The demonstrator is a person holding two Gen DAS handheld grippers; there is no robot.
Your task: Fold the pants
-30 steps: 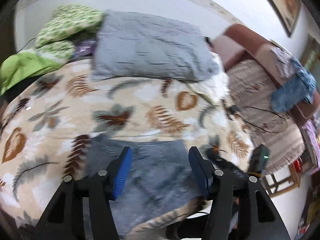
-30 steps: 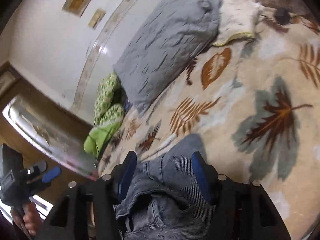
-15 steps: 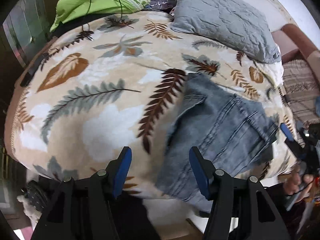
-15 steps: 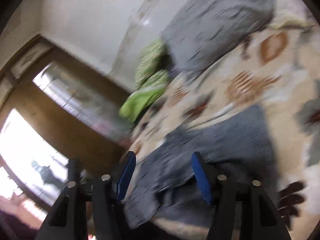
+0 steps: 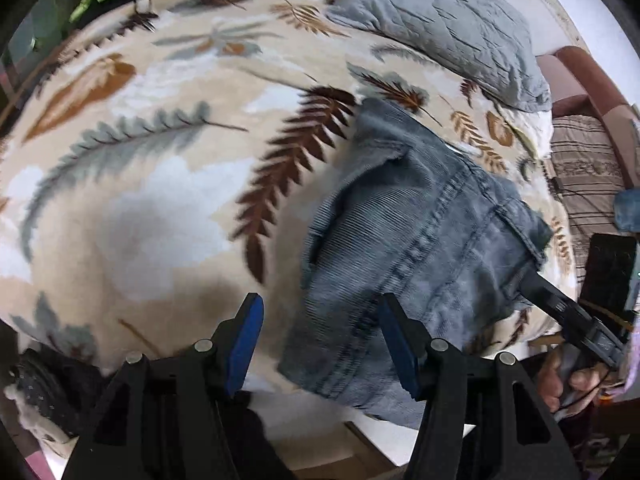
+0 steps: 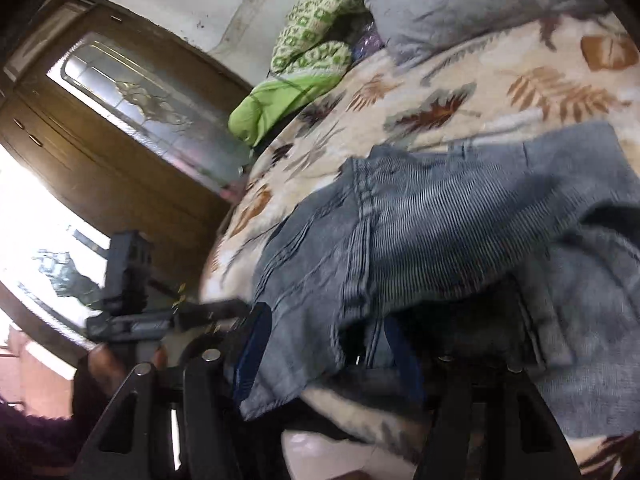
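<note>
The grey-blue corduroy pants lie bunched on the leaf-print blanket at the bed's near edge. My left gripper is open and empty, its right finger over the pants' lower edge. In the right wrist view the pants drape between and over the fingers of my right gripper, which stands wide open; its right finger is partly hidden under cloth. The right gripper also shows at the right edge of the left wrist view.
A grey pillow and green bedding lie at the head of the bed. A wooden wardrobe with a mirror stands beside it. A brown sofa with a striped cover is to the right.
Both grippers pulled back toward the bed's near edge. The left view swung left then closed in on the pants. The right gripper dropped low, with cloth now draped over its fingers.
</note>
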